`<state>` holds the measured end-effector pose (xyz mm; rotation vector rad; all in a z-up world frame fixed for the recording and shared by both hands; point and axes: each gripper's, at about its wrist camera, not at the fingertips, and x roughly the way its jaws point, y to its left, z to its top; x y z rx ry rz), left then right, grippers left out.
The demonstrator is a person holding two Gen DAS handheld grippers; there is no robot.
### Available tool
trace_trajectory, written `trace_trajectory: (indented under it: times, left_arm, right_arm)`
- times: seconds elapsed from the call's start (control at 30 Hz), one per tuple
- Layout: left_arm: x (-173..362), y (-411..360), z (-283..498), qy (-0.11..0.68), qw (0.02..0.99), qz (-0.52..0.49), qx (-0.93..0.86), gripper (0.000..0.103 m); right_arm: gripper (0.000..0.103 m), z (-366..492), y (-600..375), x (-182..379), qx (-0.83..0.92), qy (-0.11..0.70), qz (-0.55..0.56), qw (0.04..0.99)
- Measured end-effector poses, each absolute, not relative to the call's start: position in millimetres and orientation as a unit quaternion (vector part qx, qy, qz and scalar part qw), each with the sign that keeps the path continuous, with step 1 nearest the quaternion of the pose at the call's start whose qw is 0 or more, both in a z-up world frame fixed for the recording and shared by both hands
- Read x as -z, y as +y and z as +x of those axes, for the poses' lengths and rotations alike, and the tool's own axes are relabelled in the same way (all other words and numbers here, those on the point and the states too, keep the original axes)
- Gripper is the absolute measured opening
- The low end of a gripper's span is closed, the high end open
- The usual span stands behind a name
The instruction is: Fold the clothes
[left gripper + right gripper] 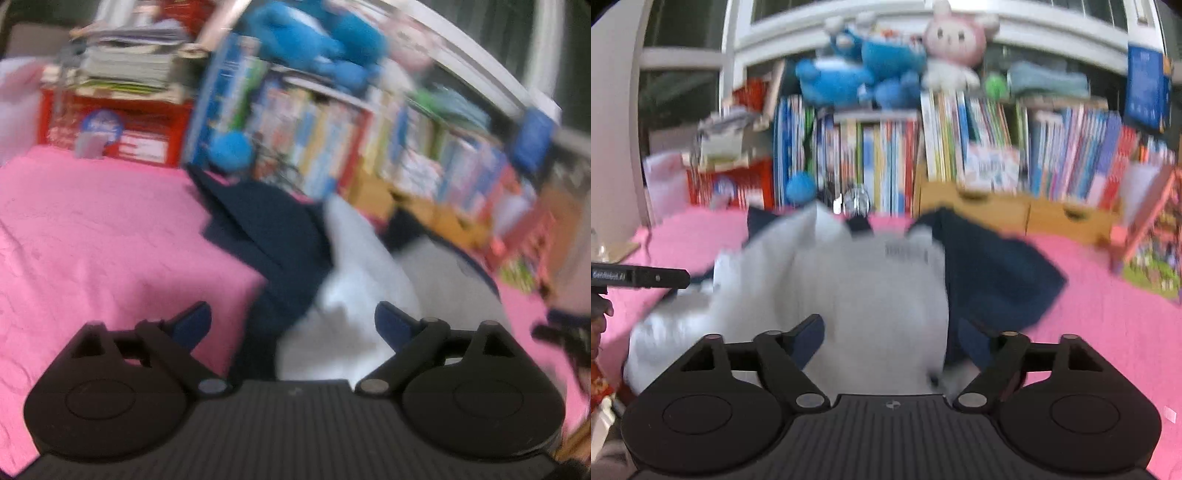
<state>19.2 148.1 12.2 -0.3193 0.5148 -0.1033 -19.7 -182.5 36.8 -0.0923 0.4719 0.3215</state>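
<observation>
A crumpled white garment (pixel 354 280) with navy blue parts (pixel 269 229) lies on the pink cover (pixel 92 240). My left gripper (pixel 293 321) is open, its blue-padded fingers wide apart just above the near edge of the heap, pressing on nothing. In the right wrist view the white cloth (pixel 868 280) fills the middle, with a navy part (pixel 993 269) spread out to its right. My right gripper (pixel 892 334) is open over the white cloth, and its pads stand clear of the fabric. Both views are blurred.
Behind the cover (pixel 1108 325) runs a row of books (pixel 960 147) with plush toys (pixel 849 74) on top, wooden drawers (pixel 1015 210) below and a red crate (pixel 122 125) at the left. A black part of the other gripper (pixel 639 277) juts in from the left edge.
</observation>
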Motion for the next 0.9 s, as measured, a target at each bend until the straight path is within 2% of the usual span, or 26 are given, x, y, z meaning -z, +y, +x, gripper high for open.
trace_trajectory:
  times: [0.07,0.23,0.37,0.47,0.5,0.53,0.57,0.6,0.63,0.83,0.9]
  left_arm:
    - [-16.3,159.1,42.8,0.252,0.950,-0.181,0.034,0.098]
    - [-3.8,171.0,117.9,0.285,0.930,-0.234,0.018,0.099]
    - [21.3,173.1,176.7,0.319,0.909,-0.266,-0.021,0.100]
    - [29.5,169.5,205.1,0.311,0.907,-0.280,-0.045,0.101]
    - [28.1,165.2,213.9,0.315,0.909,-0.268,-0.054,0.094]
    - [25.9,161.0,222.3,0.320,0.911,-0.253,-0.062,0.060]
    - [20.3,156.7,229.0,0.326,0.915,-0.228,-0.071,0.043]
    - [14.0,152.9,235.0,0.331,0.918,-0.203,-0.080,0.019]
    - [3.8,151.8,238.3,0.327,0.924,-0.181,-0.085,0.005]
    - [-111.9,205.3,229.3,0.178,0.968,-0.123,-0.125,0.004]
    - [-133.0,230.2,223.7,0.145,0.970,-0.111,-0.159,0.004]
  right_arm:
    - [0.083,-3.6,-170.0,-38.1,-0.150,0.223,-0.055,0.962]
    - [0.083,37.6,-137.8,-5.1,-0.138,0.264,-0.058,0.953]
    - [0.083,42.7,-123.1,28.8,-0.116,0.277,-0.088,0.950]
    - [0.087,44.0,-118.0,36.6,-0.114,0.287,-0.100,0.946]
    - [0.087,45.0,-117.5,37.4,-0.113,0.290,-0.100,0.945]
    - [0.089,46.2,-117.1,38.2,-0.112,0.294,-0.100,0.944]
    - [0.091,47.8,-116.6,39.2,-0.112,0.300,-0.101,0.942]
    - [0.091,49.3,-116.3,40.2,-0.111,0.306,-0.102,0.940]
    - [0.092,50.3,-116.4,41.3,-0.110,0.310,-0.103,0.939]
    - [0.095,50.9,-118.4,42.9,-0.110,0.317,-0.104,0.936]
    - [0.096,51.8,-119.6,42.8,-0.110,0.319,-0.102,0.936]
